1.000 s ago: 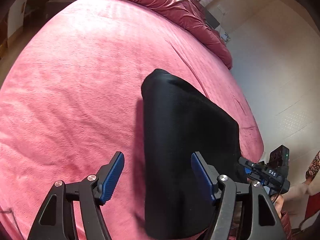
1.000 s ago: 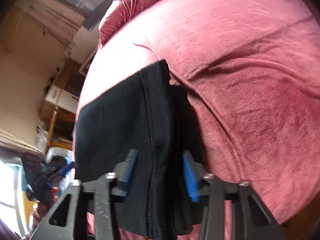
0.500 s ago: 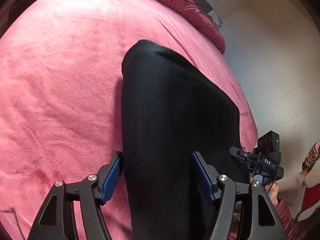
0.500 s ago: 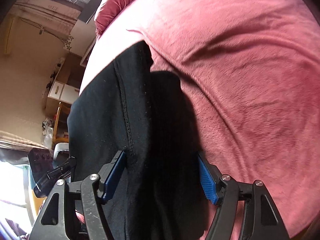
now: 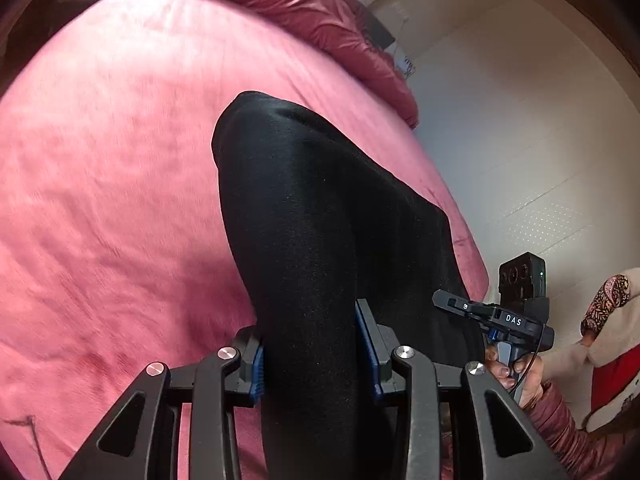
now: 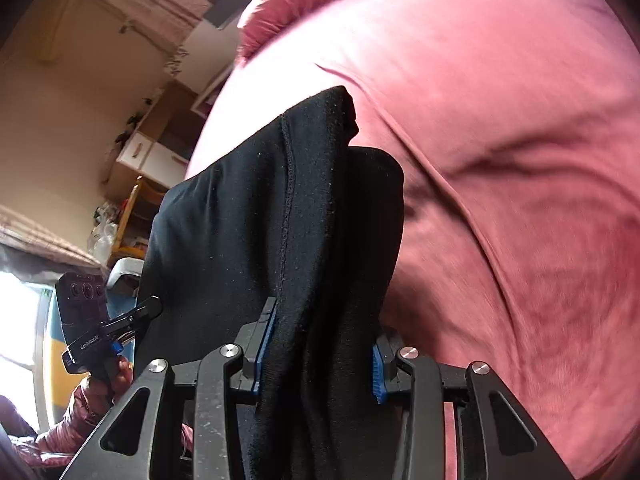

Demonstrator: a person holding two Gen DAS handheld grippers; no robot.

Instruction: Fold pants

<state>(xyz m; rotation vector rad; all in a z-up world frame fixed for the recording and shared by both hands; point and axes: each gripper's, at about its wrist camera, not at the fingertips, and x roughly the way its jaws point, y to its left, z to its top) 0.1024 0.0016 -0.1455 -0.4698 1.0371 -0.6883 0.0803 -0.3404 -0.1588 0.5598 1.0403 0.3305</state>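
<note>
Black pants [image 5: 320, 208] lie folded in a long band on the pink bed [image 5: 100, 200], near its edge. My left gripper [image 5: 312, 354] straddles the near end of the band. Its jaws are closing, and both blue pads [image 5: 257, 364] touch the cloth, which bunches up between them. In the right wrist view the pants [image 6: 248, 208] show a seam and a second layer. My right gripper [image 6: 318, 356] is also closing on the near end, with the fabric pinched between its pads [image 6: 378, 372]. The cloth rises off the bed at both grips.
A crumpled pink duvet [image 5: 300, 8] lies at the far end of the bed. The bed's edge runs to the right, with pale floor [image 5: 520, 120] beyond. A person's hand [image 5: 516, 372] holds the other tool there. Shelves and drawers [image 6: 152, 148] stand by the wall.
Both grippers went from wide open beside the pants to narrowed onto the cloth. The fabric now bunches and lifts between each pair of pads.
</note>
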